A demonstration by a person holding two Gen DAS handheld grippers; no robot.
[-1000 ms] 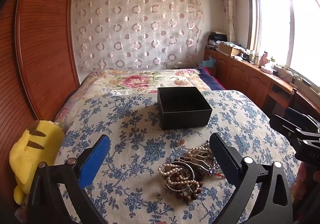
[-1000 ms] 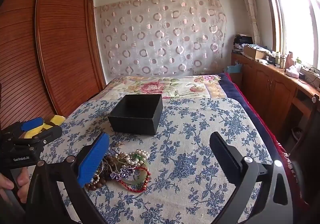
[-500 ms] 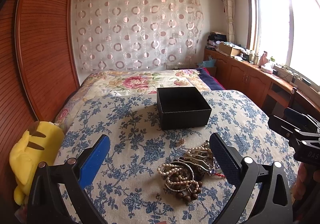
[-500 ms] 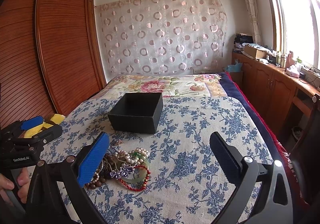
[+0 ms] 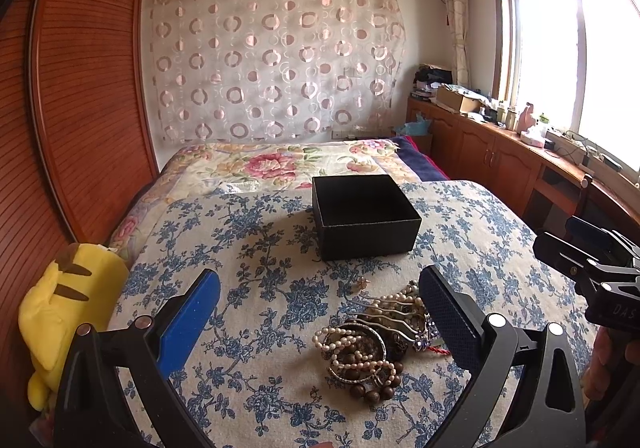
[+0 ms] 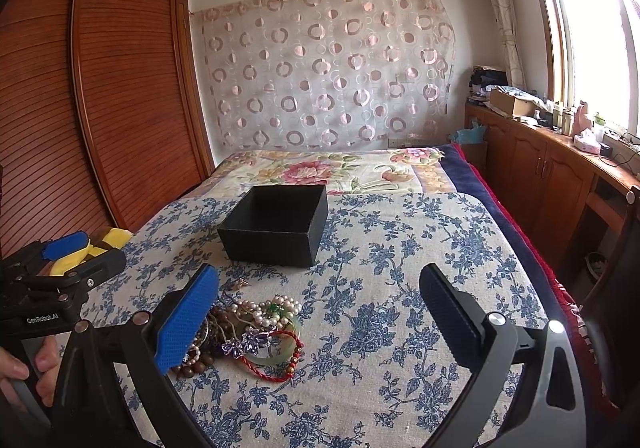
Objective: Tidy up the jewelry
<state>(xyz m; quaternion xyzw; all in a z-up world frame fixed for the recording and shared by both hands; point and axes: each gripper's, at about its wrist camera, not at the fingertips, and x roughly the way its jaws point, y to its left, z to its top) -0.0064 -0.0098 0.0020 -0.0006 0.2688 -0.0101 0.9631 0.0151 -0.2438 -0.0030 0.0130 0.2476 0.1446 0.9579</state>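
left tongs point(image 6: 76, 248), handle reading "GenRobot.AI"

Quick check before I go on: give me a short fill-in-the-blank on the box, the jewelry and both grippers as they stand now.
1. The black box stands open, and nothing shows ____ it.
2. The jewelry pile lies on the ____-flowered bedspread, nearer the cameras than the box.
3. Both the left gripper and the right gripper are ____ and hold nothing.
4. The yellow plush toy sits at the bed's ____ edge.

Missing words: inside; blue; open; left

Jewelry pile point(image 5: 380, 340) on bedspread point(image 5: 260, 388), box point(image 5: 365, 216) just behind.
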